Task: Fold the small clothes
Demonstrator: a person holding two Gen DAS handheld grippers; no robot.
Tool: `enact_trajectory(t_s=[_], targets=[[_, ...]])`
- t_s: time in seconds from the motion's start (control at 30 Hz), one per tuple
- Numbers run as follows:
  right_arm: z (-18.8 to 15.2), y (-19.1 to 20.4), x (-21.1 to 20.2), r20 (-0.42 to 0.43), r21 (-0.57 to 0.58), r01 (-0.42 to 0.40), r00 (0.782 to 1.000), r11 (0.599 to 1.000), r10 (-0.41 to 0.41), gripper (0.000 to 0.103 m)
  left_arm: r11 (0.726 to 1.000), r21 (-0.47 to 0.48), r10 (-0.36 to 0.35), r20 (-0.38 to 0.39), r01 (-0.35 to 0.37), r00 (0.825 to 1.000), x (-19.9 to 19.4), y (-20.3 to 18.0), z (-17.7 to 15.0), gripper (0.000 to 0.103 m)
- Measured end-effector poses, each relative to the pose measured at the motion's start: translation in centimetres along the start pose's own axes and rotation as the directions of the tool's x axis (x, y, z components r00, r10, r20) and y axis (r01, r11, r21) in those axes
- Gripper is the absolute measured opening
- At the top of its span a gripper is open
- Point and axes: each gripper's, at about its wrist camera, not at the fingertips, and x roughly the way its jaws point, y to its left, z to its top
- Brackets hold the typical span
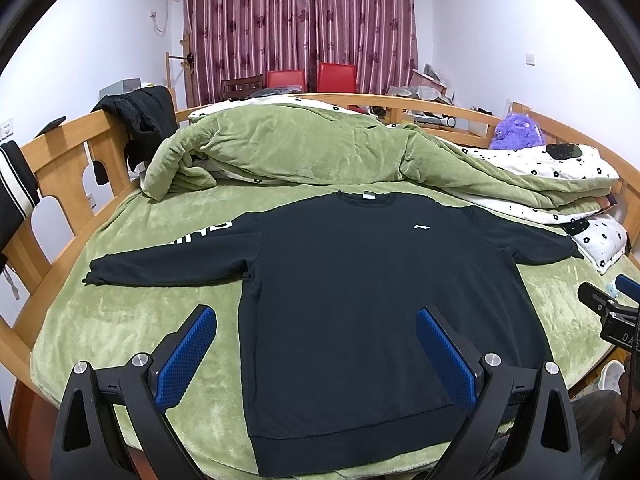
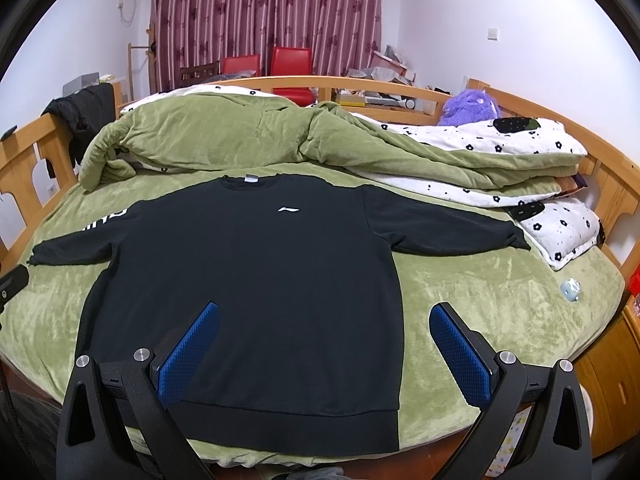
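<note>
A black long-sleeved sweatshirt (image 1: 352, 280) lies flat, front up, on the green bed cover (image 1: 132, 320), both sleeves spread out sideways, hem nearest me. It also shows in the right wrist view (image 2: 256, 280). My left gripper (image 1: 316, 320) is open and empty above the lower left part of the shirt body. My right gripper (image 2: 324, 316) is open and empty above the lower right part of the body; its tip shows at the right edge of the left wrist view (image 1: 608, 304).
A rumpled green quilt (image 1: 288, 148) with a white flowered lining is heaped behind the shirt. A flowered pillow (image 2: 560, 232) lies by the right sleeve, a small light-blue item (image 2: 571, 289) beside it. A wooden bed rail (image 1: 60, 168) surrounds the mattress; dark clothes (image 1: 140, 120) hang on it.
</note>
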Motion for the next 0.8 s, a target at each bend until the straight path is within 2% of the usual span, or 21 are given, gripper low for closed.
enact_trajectory(t_s=[0.17,0.3,0.5,0.63,0.8], targets=[[-0.6,-0.5,-0.5,0.018,0.011,0.009,1.0,1.0,-0.009,0.103,1.0,-0.004,-0.016,0.016,0.016,1.0,-0.6,0.6,-0.2,0.101],[-1.3,-0.7,-0.9,0.021,0.003,0.031,0.999,1.0,-0.031,0.103,1.0,0.005,0.017,0.025,-0.017,1.0,-1.1,1.6,-0.5,0.101],[-1.3,-0.6,-1.1,0.011,0.016,0.048,0.999,0.999,-0.048,0.103,0.998,-0.067,0.009,0.011,-0.008,1.0,-0.8,5.1,0.4,0.101],[0.0,0.1,-0.6,0.014,0.038,0.052,0.999,0.998,-0.052,0.103,0.994,-0.094,0.048,0.005,-0.047,0.999,0.1,7.5,1.3,0.101],[2.0,1.2,1.6,-0.022,0.03,0.031,0.999,0.999,-0.03,0.103,0.984,-0.142,0.11,-0.016,-0.111,0.994,2.6,12.2,2.1,0.101]])
